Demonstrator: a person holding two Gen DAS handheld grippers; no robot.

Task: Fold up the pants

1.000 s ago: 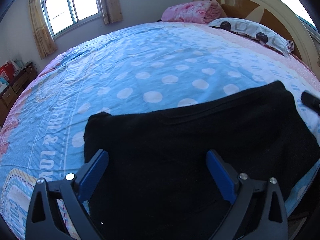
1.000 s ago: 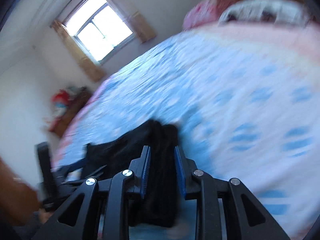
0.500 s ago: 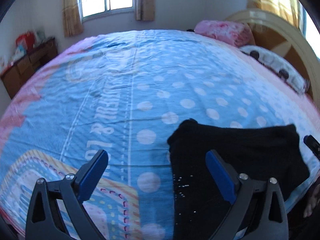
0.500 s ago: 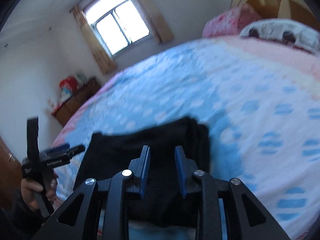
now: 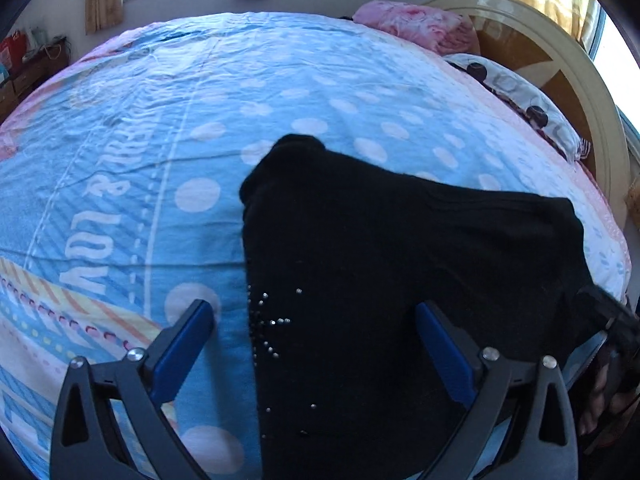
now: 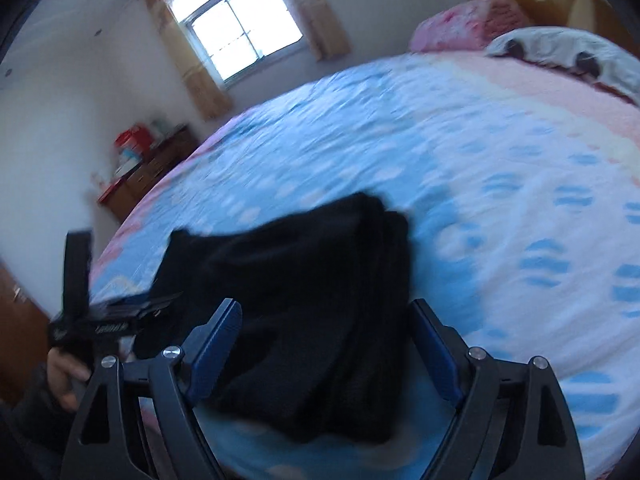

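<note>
A: Left view: any writing?
B: Only partial white letters on the bedsheet [image 5: 120, 128]. Black pants [image 5: 380, 272], folded, with small studs, lie under the wide-open left gripper [image 5: 316, 340].
A: Right view?
B: The right gripper [image 6: 324, 340] has just been opening; its jaws straddle the pants [image 6: 304, 292], pads clear.

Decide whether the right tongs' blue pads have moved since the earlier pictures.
Yes. The right tongs have just been opening: their pads, previously pinching the folded black pants, now stand wide apart, the pants lying free on the blue polka-dot bedspread.

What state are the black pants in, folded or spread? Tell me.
Folded. The black pants lie on the bed as a compact bundle with stacked layers along one edge; no legs stretch out.
</note>
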